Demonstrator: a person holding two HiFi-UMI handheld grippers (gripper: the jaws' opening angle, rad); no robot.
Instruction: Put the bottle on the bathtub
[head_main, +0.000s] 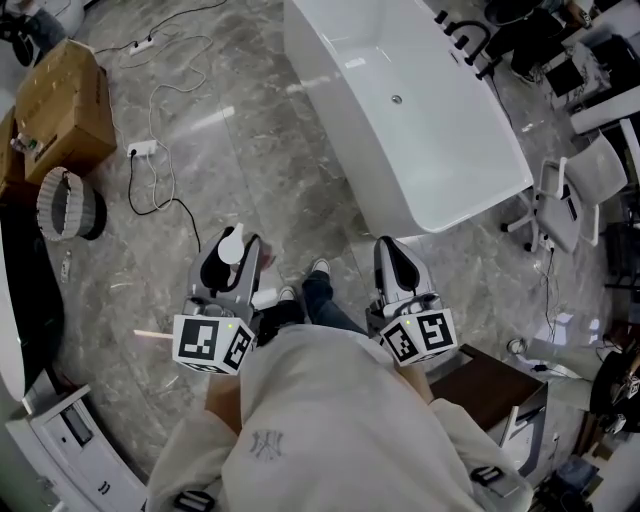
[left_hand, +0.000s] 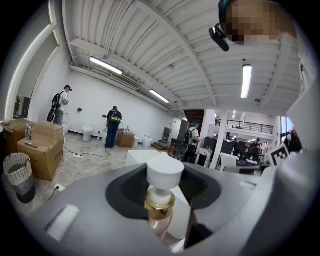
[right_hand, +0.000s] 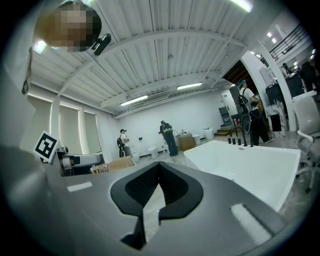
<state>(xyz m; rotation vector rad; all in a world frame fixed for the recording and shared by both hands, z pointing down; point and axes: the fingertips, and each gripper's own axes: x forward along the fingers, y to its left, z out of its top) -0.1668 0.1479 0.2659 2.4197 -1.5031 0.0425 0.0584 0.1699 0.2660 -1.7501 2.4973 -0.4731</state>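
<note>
Now, carrying: left gripper (head_main: 232, 258) fingers clamp the bottle (left_hand: 160, 197), right gripper (head_main: 396, 262) fingers closed, seemingly empty; next, reach the bathtub (head_main: 312, 70) at one o'clock, set it down.

Indoor hall, evenly bright. The source is rows of ceiling tube lamps (left_hand: 106, 65), seen in both gripper views; one lamp (left_hand: 245, 80) blooms white.

Head view: sharp throughout, with short, soft shadows. The polished stone floor (head_main: 215, 120) carries pale streak reflections. The bathtub (head_main: 440, 140) interior is close to overexposed.

Gripper views: strong fisheye, so the straight ceiling beams bow and all corners are black vignette. The near field is soft. The left gripper (left_hand: 165, 172) housing and the bottle (left_hand: 160, 205) cap are blurred, with pale sheen on the grey plastic. The right gripper (right_hand: 159, 166) housing is likewise soft, while the background is sharp. The windows (right_hand: 67, 132) glow bright at left.
</note>
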